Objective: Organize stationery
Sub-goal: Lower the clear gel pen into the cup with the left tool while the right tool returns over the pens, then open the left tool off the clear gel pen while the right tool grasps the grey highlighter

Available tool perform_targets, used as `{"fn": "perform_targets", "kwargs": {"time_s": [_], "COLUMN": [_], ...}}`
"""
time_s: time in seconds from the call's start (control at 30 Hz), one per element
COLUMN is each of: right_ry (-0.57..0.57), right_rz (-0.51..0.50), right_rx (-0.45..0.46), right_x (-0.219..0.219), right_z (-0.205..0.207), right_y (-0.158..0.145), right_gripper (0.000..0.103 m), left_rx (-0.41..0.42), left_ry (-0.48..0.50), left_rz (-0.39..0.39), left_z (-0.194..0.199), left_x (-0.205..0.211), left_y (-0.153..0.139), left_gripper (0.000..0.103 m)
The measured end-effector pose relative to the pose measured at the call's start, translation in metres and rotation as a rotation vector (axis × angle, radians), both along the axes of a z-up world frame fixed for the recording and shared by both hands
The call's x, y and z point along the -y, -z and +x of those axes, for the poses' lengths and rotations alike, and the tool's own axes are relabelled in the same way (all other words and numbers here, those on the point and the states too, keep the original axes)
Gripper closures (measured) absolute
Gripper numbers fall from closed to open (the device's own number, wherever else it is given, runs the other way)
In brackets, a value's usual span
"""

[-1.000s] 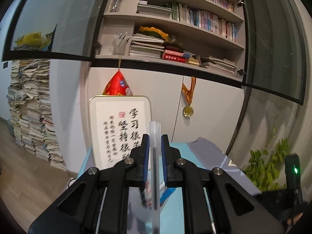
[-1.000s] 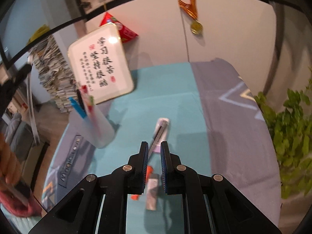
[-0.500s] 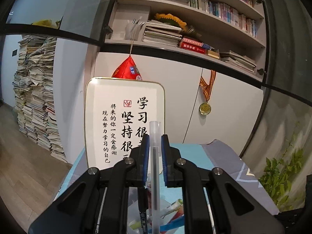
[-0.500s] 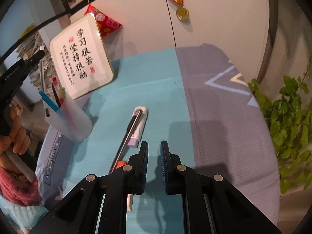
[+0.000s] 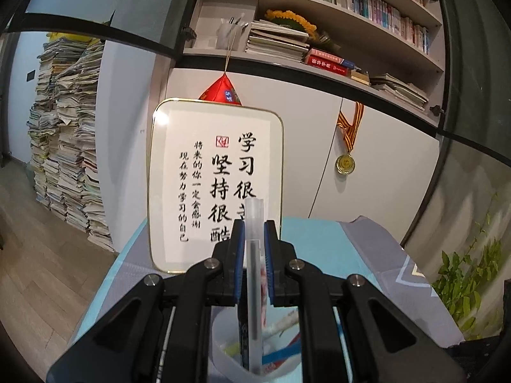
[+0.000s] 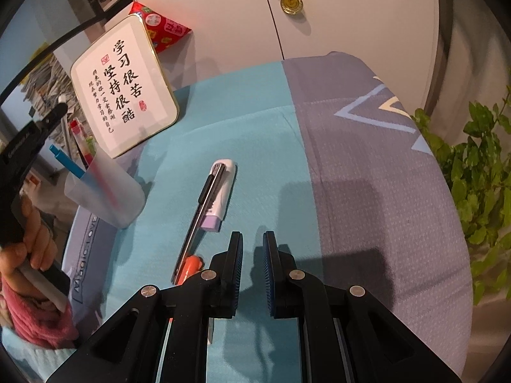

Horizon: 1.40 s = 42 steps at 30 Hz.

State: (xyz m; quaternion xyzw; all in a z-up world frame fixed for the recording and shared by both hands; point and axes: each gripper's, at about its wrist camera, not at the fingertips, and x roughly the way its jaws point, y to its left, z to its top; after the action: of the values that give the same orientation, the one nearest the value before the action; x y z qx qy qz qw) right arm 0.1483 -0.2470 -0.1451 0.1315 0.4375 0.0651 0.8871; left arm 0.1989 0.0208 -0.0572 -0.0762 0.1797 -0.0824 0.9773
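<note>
desk cloth [image 6: 242,121] teal, grey toward right edge | bookshelf [image 5: 319,48] behind | translucent cup [image 6: 105,198] near left edge | left gripper [image 5: 254,233] pinching clear pen [image 5: 254,287] upright over cup: lower straight, then release | right gripper [image 6: 253,242] nearly closed, empty, beside utility knife [image 6: 204,198] and correction tape [image 6: 220,188] mid-desk

bookshelves [image 5: 319,25] above white cabinets [image 5: 383,166], wood floor [image 5: 38,249].
</note>
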Motion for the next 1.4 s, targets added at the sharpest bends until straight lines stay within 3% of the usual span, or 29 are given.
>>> {"fn": "perform_targets", "kwargs": {"time_s": [0.83,1.0,1.13,1.27,1.4], "right_ry": [-0.052,-0.084,-0.118,-0.158,-0.179], "right_rz": [-0.006,-0.02,-0.021,-0.035,-0.083], "right_rx": [-0.029,-0.021,-0.023,-0.014,-0.039], "right_x": [-0.013,-0.022,-0.032,-0.043,-0.053], "right_z": [-0.016,-0.021,-0.024,-0.028,-0.028], "right_y": [0.003,0.001,0.0,-0.001,0.004], "right_gripper": [0.092,0.092,0.092,0.092,0.092], "left_rx": [-0.042,-0.038,-0.04,-0.045,-0.035], "left_ry": [0.048,0.054,0.058,0.105,0.185], "left_rz": [0.083,0.086,0.072,0.06,0.106], "left_z": [-0.039,-0.048,-0.055,-0.064,-0.079], "left_x": [0.002,-0.003,-0.007,-0.003,0.014], "left_y": [0.015,0.013,0.011,0.009,0.01], "left_gripper": [0.092,0.079,0.079,0.079,0.076]}}
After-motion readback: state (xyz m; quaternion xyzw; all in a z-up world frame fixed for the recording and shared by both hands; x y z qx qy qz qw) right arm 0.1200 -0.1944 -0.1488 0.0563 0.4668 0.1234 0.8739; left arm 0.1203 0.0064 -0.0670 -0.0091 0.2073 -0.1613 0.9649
